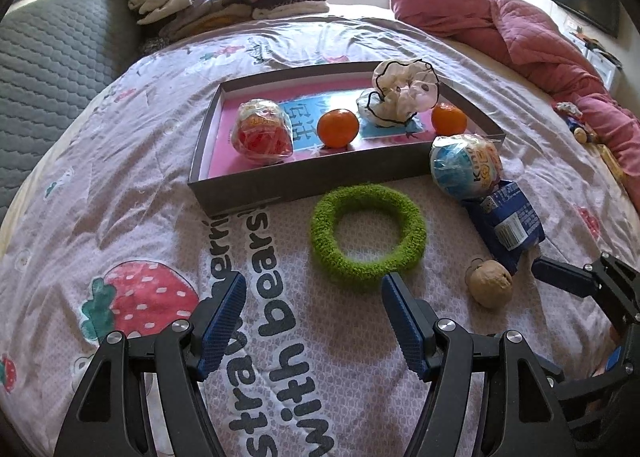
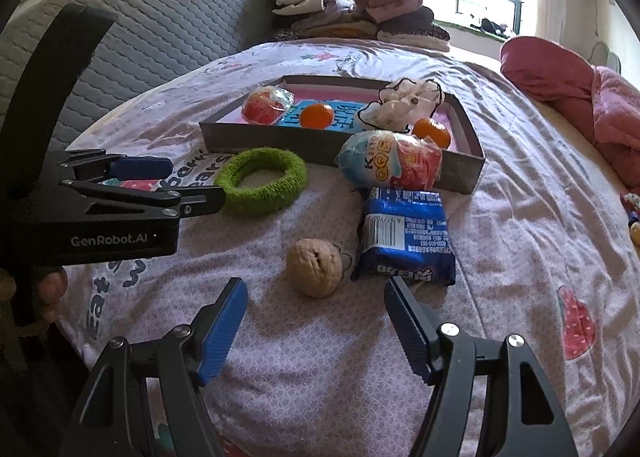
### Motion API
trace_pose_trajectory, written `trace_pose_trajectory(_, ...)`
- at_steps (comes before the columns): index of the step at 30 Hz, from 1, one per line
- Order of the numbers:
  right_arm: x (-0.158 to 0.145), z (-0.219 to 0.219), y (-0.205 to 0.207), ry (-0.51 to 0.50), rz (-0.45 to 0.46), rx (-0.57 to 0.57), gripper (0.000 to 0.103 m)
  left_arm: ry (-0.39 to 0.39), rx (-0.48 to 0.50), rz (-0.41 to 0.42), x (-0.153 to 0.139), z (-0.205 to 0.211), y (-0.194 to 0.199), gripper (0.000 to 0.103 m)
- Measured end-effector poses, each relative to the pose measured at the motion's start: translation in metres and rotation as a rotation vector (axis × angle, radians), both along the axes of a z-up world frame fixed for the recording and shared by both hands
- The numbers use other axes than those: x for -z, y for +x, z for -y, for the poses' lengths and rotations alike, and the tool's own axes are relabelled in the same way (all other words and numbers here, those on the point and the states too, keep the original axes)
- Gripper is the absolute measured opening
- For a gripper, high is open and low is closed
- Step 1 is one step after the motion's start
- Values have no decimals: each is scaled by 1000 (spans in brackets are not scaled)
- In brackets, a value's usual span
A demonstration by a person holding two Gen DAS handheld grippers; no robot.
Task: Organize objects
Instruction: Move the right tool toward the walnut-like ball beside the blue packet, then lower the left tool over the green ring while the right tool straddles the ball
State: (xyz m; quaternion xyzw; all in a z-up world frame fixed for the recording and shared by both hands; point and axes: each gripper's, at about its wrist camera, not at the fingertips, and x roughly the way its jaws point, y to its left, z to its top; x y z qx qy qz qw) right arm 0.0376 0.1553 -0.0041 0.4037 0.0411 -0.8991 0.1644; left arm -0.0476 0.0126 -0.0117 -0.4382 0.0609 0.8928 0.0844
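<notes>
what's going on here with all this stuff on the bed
A person holds a gripper in each hand over a bed, sorting small items into a shallow box. Two oranges, a red wrapped egg and a white scrunchie are already inside. The green hair band, walnut, blue snack packet and blue wrapped egg still lie outside. The left gripper and right gripper are both open and empty.
</notes>
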Motion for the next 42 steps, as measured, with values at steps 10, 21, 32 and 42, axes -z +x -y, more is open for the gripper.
trace_pose_trajectory(10,6,4,-7,-14,37,16,62,3,-18,7,2,4,-10,72)
trace_pose_trajectory(21,7,9,-14,-29,50,42,56,17,-21,18,2,3,-25,72)
trace_pose_trajectory(32,8,16,-20,-45,65,26,48,-1,-58,37,10,4,-44,72)
trace_pose_trajectory(42,10,19,-23,-32,81,22,40,11,-81,56,20,4,-58,72)
